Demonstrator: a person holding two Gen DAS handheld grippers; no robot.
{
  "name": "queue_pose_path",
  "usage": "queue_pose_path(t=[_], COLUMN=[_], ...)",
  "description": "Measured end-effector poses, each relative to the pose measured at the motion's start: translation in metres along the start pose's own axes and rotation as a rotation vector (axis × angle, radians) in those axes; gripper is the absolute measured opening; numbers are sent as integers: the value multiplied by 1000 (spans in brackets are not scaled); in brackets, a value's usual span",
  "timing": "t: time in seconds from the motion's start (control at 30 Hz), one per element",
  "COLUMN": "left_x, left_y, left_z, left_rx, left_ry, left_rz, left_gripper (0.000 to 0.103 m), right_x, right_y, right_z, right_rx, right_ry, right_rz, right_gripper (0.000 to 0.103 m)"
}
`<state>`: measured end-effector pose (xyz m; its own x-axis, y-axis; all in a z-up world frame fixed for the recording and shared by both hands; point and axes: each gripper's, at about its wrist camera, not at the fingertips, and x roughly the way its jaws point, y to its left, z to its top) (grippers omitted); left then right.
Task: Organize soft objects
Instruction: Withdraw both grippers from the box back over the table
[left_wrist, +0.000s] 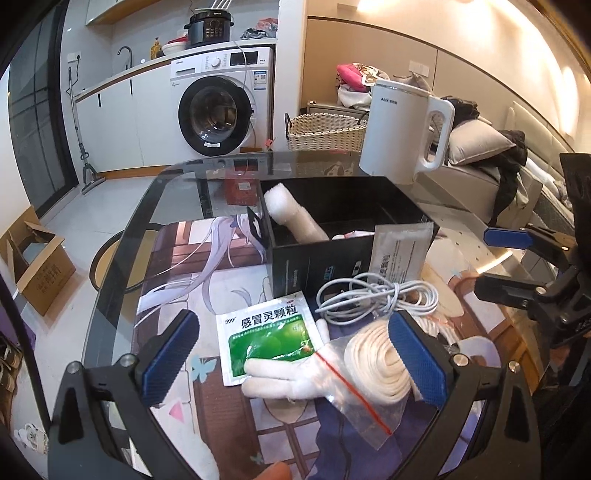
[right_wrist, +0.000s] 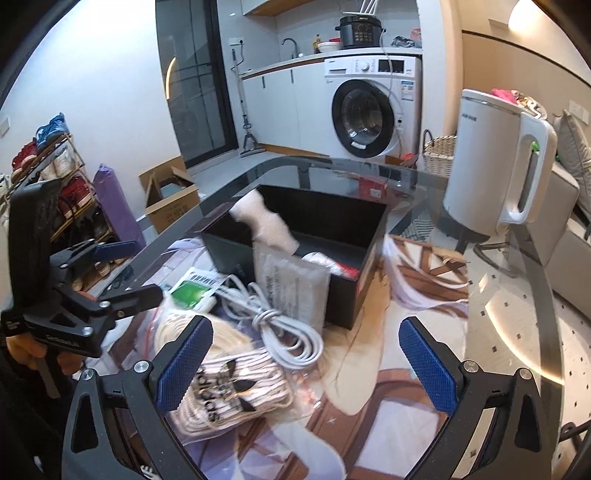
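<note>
Here, the scene by its parts:

Left gripper (left_wrist: 295, 356): jaws spread wide, holding nothing; it hangs low over the near edge of the glass table (left_wrist: 122, 236), with the white glove and the green sachet lying between its blue pads (left_wrist: 168, 356).

Right gripper (right_wrist: 306, 363): jaws spread wide and empty, above the printed mat (right_wrist: 406, 417); its left pad stands just over the adidas-marked bundle.

Black box (left_wrist: 317, 236): open-topped, toward the far edge of the table; a white foam roll (left_wrist: 291, 212) leans inside against its far-left corner, and something pale lies on its floor, too hidden to name.

White pouch (left_wrist: 400, 253): propped upright against the box's near wall.

White cable (left_wrist: 376, 293): loosely coiled, just in front of the box, touching the pouch's lower edge.

Green sachet (left_wrist: 267, 336): flat on the mat, near the cable.

White glove (left_wrist: 288, 373): lies across the sachet's lower corner, its cuff under the clear zip bag (left_wrist: 365, 402).

Rope coil (left_wrist: 376, 363): cream, inside the zip bag, against the left gripper's right pad.

Adidas bundle (right_wrist: 229, 391): white, black logos, at the table's near edge, partly on the bag.

Kettle (left_wrist: 404, 131): white, upright, at the far-right corner of the table.
</note>
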<state>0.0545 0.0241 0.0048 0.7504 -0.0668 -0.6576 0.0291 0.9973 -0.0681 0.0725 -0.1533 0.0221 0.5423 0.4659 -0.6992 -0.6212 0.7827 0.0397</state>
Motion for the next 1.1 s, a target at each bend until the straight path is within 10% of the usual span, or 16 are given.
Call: queue_pose_path(t=[0.4, 1.1], left_x=[-7, 3], left_y=[6, 8], left_z=[-11, -16], left_rx=[9, 28], left_ry=[15, 42], left_rz=[-16, 20], left_gripper=[103, 103], right_x=[-1, 44], right_y=[18, 33], right_z=[-20, -25], right_rx=[-43, 236], right_ry=[45, 177], right_rz=[38, 44], right_gripper=[102, 102])
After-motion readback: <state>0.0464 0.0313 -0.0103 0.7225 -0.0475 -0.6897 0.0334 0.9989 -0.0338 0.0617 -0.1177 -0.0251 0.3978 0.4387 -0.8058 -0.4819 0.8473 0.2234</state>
